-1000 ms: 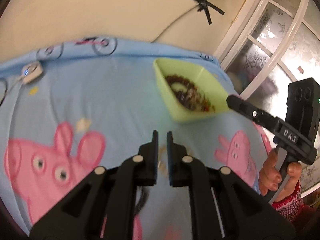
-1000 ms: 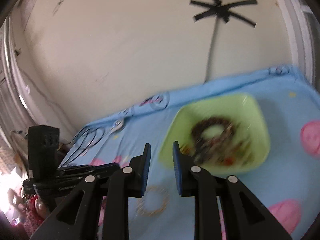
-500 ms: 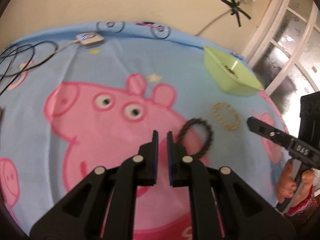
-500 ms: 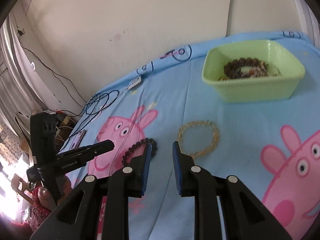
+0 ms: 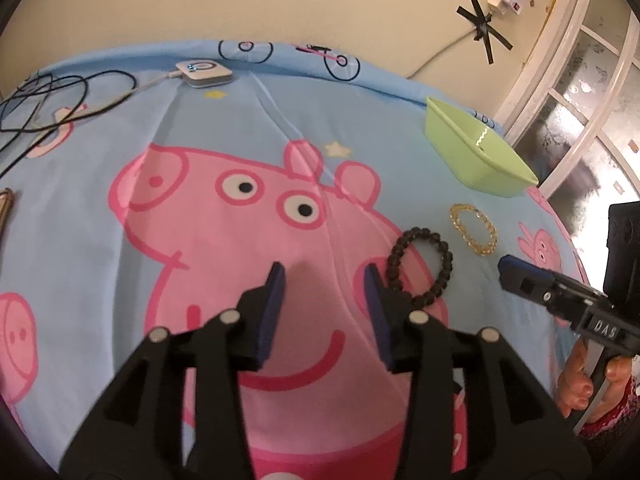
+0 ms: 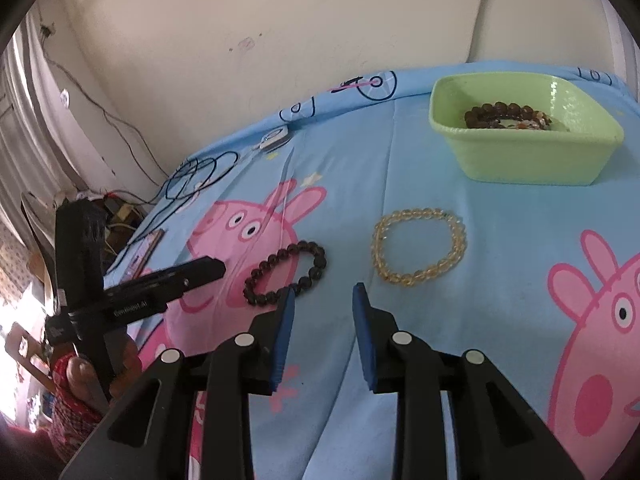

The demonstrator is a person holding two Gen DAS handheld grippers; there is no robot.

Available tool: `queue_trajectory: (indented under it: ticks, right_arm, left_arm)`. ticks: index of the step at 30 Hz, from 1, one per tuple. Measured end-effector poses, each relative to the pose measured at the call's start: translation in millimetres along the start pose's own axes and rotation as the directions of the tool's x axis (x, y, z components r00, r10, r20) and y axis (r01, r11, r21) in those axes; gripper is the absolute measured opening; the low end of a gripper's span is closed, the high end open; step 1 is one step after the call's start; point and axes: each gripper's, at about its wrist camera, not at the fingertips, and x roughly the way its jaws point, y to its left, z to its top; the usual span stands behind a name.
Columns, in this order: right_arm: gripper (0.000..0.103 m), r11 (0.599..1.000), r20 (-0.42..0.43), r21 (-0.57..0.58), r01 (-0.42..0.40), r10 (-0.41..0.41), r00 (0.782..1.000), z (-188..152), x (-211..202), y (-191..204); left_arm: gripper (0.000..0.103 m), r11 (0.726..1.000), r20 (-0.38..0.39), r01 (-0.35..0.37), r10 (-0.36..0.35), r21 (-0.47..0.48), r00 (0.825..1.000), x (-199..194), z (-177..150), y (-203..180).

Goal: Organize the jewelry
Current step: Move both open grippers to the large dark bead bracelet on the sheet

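Observation:
A dark bead bracelet (image 5: 421,266) lies flat on the blue cartoon-pig cloth (image 5: 240,128), just right of my open, empty left gripper (image 5: 325,276). It also shows in the right wrist view (image 6: 285,278), just ahead-left of my open, empty right gripper (image 6: 322,297). A yellow bead bracelet (image 6: 418,245) lies ahead-right of the right gripper; it also shows in the left wrist view (image 5: 473,229). A green bowl (image 6: 524,152) at the far right holds several bracelets (image 6: 505,114); its side shows in the left wrist view (image 5: 476,160).
A white puck device (image 5: 204,73) with black looped cables (image 5: 44,100) lies at the far left edge of the cloth. A phone (image 6: 143,253) lies near the left edge. The wall stands behind, a window frame (image 5: 568,80) at the right.
Both grippers have opened from nearly shut. Both have drawn back and lowered toward the cloth, so the two bracelets now lie close ahead of the fingers.

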Motion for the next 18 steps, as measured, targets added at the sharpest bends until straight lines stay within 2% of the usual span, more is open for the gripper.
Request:
queue_trajectory:
  ticks: [4, 9, 15, 17, 18]
  right_arm:
    - [0.005, 0.998, -0.015, -0.059, 0.025, -0.025, 1.0, 0.0, 8.9, 12.0]
    - [0.005, 0.992, -0.031, -0.118, 0.049, -0.053, 0.998, 15.1, 23.4, 21.2]
    - [0.005, 0.982, -0.061, -0.176, 0.074, -0.086, 0.994, 31.4, 49.1, 24.8]
    - [0.005, 0.973, -0.095, -0.211, 0.095, -0.117, 0.989, 30.0, 62.7, 25.0]
    - [0.005, 0.97, -0.083, -0.224, 0.099, -0.12, 0.989, 29.9, 63.2, 26.8]
  left_arm:
    - [0.039, 1.0, -0.008, 0.008, -0.008, 0.025, 1.0, 0.7, 1.2, -7.0]
    - [0.039, 0.993, -0.017, 0.05, -0.049, 0.103, 0.999, 3.9, 6.3, -32.0]
    - [0.039, 0.982, -0.061, -0.021, 0.034, 0.19, 0.998, 26.5, 1.8, -54.2]
    - [0.039, 0.975, -0.055, -0.04, 0.053, 0.22, 0.997, 27.4, -0.1, -58.7]
    - [0.039, 0.974, -0.051, -0.045, 0.058, 0.224, 0.997, 27.4, -0.6, -58.9]
